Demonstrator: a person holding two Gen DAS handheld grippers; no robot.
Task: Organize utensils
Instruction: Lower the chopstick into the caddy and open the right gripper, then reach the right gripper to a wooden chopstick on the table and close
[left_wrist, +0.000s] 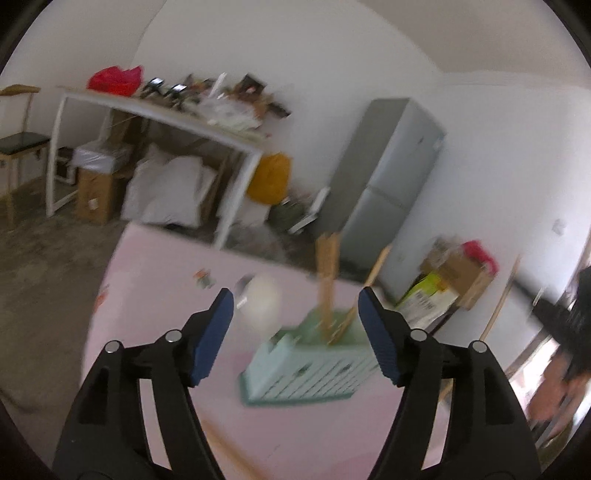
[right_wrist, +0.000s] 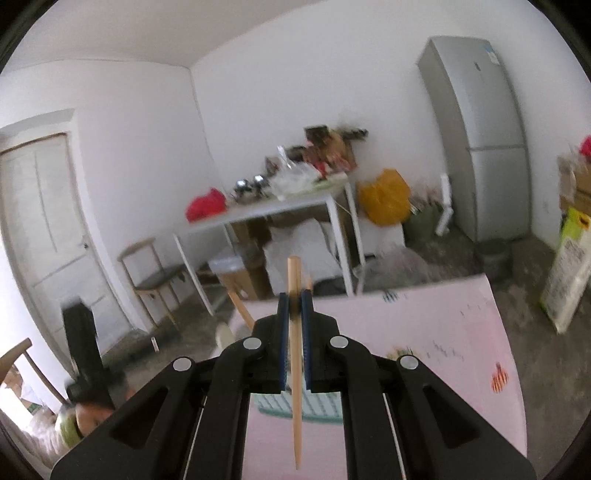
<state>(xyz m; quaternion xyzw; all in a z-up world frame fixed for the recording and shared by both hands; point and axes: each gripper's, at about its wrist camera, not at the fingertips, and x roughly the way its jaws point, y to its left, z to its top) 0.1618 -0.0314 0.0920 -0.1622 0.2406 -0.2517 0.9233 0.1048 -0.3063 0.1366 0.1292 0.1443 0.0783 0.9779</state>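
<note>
My left gripper (left_wrist: 295, 314) is open and empty above the pink table (left_wrist: 155, 295). Ahead of it stands a pale green slotted utensil holder (left_wrist: 310, 373) with wooden utensils (left_wrist: 327, 284) sticking up out of it. A white spoon-like object (left_wrist: 260, 299), blurred, lies just left of the holder. My right gripper (right_wrist: 294, 306) is shut on a wooden chopstick (right_wrist: 294, 365), held upright above the holder (right_wrist: 317, 406), which shows below the jaws. Another wooden stick (right_wrist: 241, 308) shows left of the fingers.
A wooden stick (left_wrist: 229, 450) lies on the table near my left gripper's base. A grey fridge (left_wrist: 388, 173), a cluttered white desk (left_wrist: 159, 114), boxes (left_wrist: 454, 280) and a chair (right_wrist: 155, 277) stand around the room. The table's far edge (right_wrist: 369, 291) is close.
</note>
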